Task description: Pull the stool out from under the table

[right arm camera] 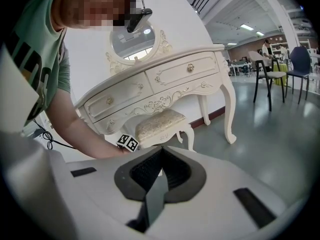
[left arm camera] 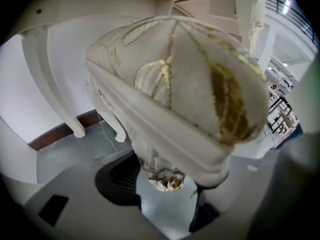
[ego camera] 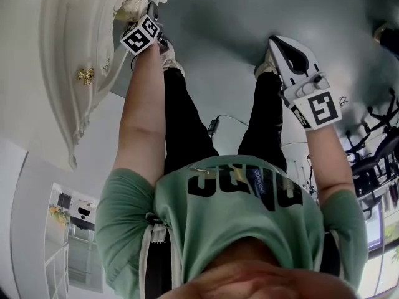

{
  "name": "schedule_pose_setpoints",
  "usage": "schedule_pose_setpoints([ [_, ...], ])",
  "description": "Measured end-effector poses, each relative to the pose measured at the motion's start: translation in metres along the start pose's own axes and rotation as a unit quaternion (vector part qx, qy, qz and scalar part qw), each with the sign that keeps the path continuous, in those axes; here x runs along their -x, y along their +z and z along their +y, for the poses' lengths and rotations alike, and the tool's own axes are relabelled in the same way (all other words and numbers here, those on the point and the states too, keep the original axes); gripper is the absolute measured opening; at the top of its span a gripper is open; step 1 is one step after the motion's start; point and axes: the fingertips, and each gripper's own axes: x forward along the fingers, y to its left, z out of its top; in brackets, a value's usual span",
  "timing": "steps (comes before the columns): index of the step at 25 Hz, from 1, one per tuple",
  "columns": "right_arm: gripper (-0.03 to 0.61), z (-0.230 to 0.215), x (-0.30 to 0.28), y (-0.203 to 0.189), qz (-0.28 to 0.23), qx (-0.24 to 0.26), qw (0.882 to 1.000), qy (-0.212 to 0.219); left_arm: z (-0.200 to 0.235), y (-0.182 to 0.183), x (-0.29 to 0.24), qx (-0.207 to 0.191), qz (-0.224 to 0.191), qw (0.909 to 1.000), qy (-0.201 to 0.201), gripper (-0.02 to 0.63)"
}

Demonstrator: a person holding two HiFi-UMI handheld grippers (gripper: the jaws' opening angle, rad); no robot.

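- Dressing table (right arm camera: 150,81): its curved legs (right arm camera: 227,109) flank the stool's path, so a straight outward draw seems safest.
- Stool (right arm camera: 159,125): seat tucked beneath the drawers.
- Left gripper (left arm camera: 162,201): released, jaws straddling the stool's carved rail; it likely needs clenching before any pull.
- Right gripper (right arm camera: 160,156): clenched, empty, held well apart.

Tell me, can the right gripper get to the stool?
Probably yes. Only floor shows between the right gripper and the stool. The left gripper is at one side, leaving the rest free. The right jaws are together and need opening.
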Motion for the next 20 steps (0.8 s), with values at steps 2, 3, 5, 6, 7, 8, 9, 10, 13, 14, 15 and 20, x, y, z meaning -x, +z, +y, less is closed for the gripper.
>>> schedule_pose_setpoints([
  [2, -0.006, 0.0, 0.002, 0.001, 0.0, 0.002, 1.0, 0.0, -0.002, -0.006, 0.003, 0.002, 0.005, 1.0, -0.001, 0.298],
  [3, -0.006, 0.0, 0.003, 0.002, 0.001, 0.004, 1.0, -0.001, -0.003, -0.009, 0.005, 0.004, 0.007, 1.0, -0.002, 0.298],
  [5, -0.006, 0.001, 0.007, 0.004, 0.001, 0.007, 1.0, -0.002, -0.004, -0.019, 0.007, 0.006, 0.012, 0.9999, -0.004, 0.298],
  [6, -0.006, 0.002, 0.008, 0.005, 0.001, 0.008, 1.0, -0.003, -0.005, -0.024, 0.009, 0.006, 0.014, 0.9999, -0.005, 0.296],
  [7, -0.006, 0.002, 0.01, 0.005, 0.0, 0.009, 1.0, -0.003, -0.006, -0.028, 0.011, 0.006, 0.017, 0.9998, -0.005, 0.298],
  [8, -0.006, 0.003, 0.012, 0.006, -0.001, 0.01, 1.0, -0.004, -0.007, -0.032, 0.013, 0.006, 0.02, 0.9998, -0.005, 0.297],
  [9, -0.006, 0.004, 0.014, 0.007, -0.001, 0.01, 1.0, -0.004, -0.008, -0.036, 0.015, 0.006, 0.023, 0.9997, -0.006, 0.296],
  [10, -0.006, 0.005, 0.015, 0.007, -0.001, 0.011, 1.0, -0.005, -0.01, -0.041, 0.017, 0.007, 0.026, 0.9996, -0.007, 0.296],
  [13, -0.006, 0.008, 0.019, 0.007, -0.002, 0.013, 1.0, -0.005, -0.014, -0.053, 0.023, 0.011, 0.031, 0.9994, -0.01, 0.296],
  [14, -0.006, 0.008, 0.021, 0.007, -0.003, 0.014, 1.0, -0.005, -0.015, -0.056, 0.024, 0.011, 0.032, 0.9994, -0.011, 0.296],
  [15, -0.006, 0.008, 0.023, 0.008, -0.003, 0.015, 1.0, -0.005, -0.017, -0.059, 0.026, 0.01, 0.032, 0.9994, -0.011, 0.296],
  [20, -0.006, 0.007, 0.032, 0.012, -0.006, 0.02, 1.0, -0.007, -0.025, -0.074, 0.035, 0.012, 0.038, 0.9991, -0.013, 0.295],
])
